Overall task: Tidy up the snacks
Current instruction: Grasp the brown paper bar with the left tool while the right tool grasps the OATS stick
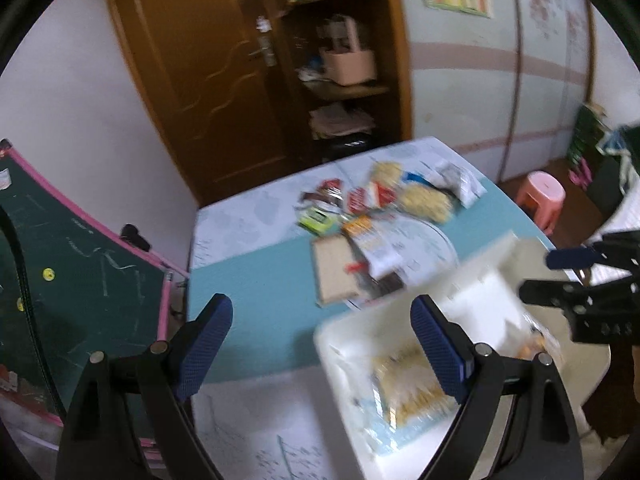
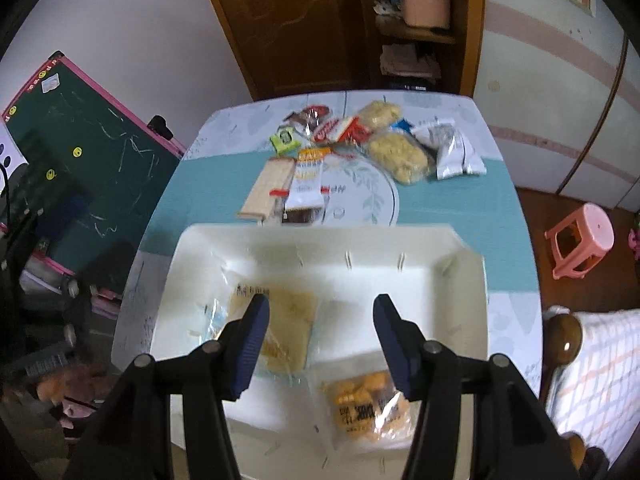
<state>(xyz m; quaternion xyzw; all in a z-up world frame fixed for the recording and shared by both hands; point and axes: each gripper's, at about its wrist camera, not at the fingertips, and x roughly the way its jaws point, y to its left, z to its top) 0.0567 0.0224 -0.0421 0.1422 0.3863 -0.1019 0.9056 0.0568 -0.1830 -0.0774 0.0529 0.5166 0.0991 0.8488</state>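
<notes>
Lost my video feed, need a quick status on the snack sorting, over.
Left gripper and right gripper open, empty. White bin holds two packets; snack pile waits on the table beyond. Nothing blocking.

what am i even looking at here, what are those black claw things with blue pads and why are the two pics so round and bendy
Those claws are two hand-held grippers; a person carries one in each hand. Each has a wide-angle camera looking along its fingers, which bends the picture. One picture is from the left gripper, the other from the right gripper. Both are open and hold nothing. Below them a white bin sits on a table with a blue-green cloth. In the bin lie a pale yellow snack packet and an orange snack packet. Farther back is a pile of snacks not yet sorted.
</notes>
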